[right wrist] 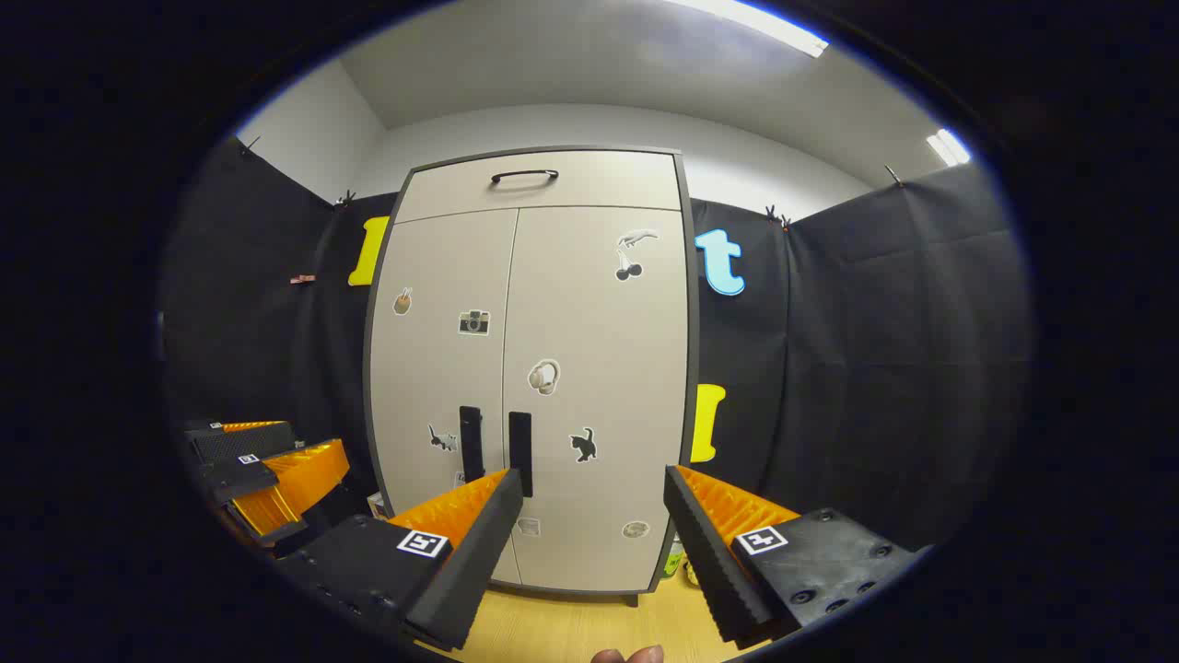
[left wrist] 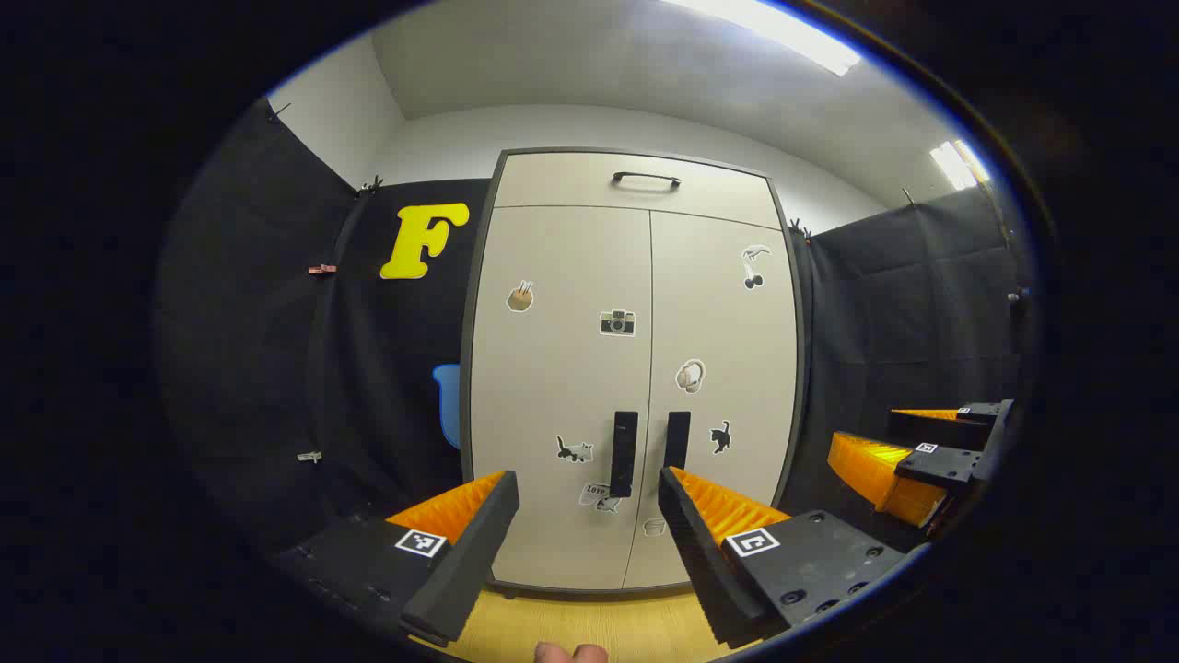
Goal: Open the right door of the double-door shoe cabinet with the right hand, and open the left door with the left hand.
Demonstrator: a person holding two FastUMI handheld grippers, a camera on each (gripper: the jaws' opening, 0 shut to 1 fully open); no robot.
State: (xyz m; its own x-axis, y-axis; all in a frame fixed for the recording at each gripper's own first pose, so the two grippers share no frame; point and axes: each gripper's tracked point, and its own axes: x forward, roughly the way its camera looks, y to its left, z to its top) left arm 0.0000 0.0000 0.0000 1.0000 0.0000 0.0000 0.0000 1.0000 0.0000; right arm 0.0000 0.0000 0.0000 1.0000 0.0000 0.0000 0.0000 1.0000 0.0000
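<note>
Fingertips [left wrist: 571,652] of the person's hand peek in at the bottom edge of the left gripper view, just behind the left claw [left wrist: 588,493], whose two ridged fingers stand wide apart with nothing between them. Beyond it, well apart from the fingers, stands the tall off-white double-door shoe cabinet with a dark grey frame [left wrist: 636,368], resting on the light wooden floor [left wrist: 589,626]. Both doors are closed: the left door [left wrist: 562,387] and the right door [left wrist: 728,368] meet at a centre seam, each carrying a black vertical bar handle, the left handle [left wrist: 624,453] and the right handle [left wrist: 677,440], side by side low down. Small stickers dot both doors, and a flat top drawer panel with a black curved pull [left wrist: 647,178] sits above them. In the right gripper view, the right claw [right wrist: 589,493] is likewise spread open and empty, pointing at the right door, short of its handle.
</note>
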